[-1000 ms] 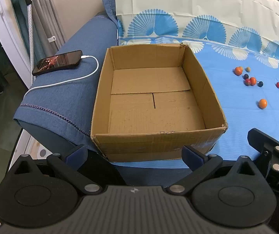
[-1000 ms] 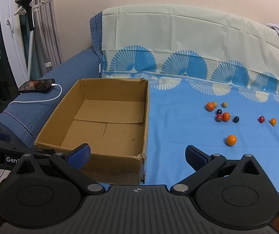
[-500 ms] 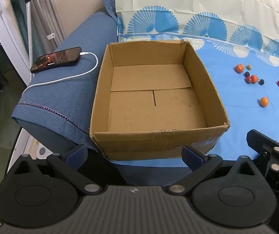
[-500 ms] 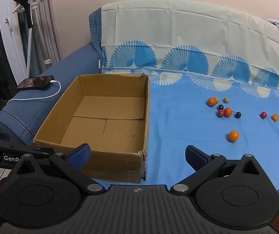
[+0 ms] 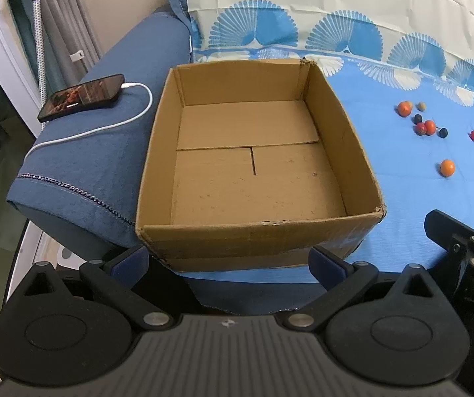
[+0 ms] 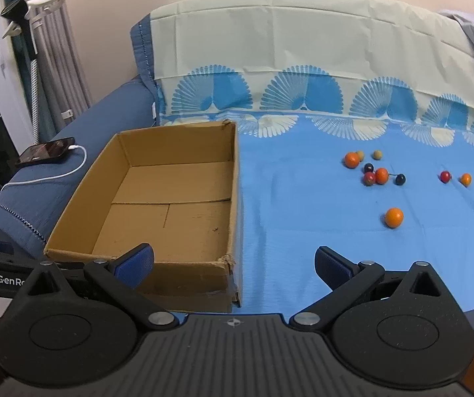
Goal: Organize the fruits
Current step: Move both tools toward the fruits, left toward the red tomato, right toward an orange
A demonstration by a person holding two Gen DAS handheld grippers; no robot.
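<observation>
An open, empty cardboard box sits on a blue cloth-covered sofa seat; it also shows in the right wrist view. Several small round fruits lie on the cloth to its right: a lone orange one nearest, a cluster of orange, red and dark ones behind it, and a red and orange pair farther right. The lone orange fruit shows in the left wrist view. My left gripper is open and empty in front of the box. My right gripper is open and empty, near the box's front right corner.
A phone on a white charging cable lies on the blue armrest left of the box. The patterned sofa back rises behind the seat. A clip stand and curtains are at far left. The right gripper's body shows at the left view's right edge.
Both grippers have moved forward toward the sofa, and the box and fruits appear slightly nearer. The jaws of both have stayed open.
</observation>
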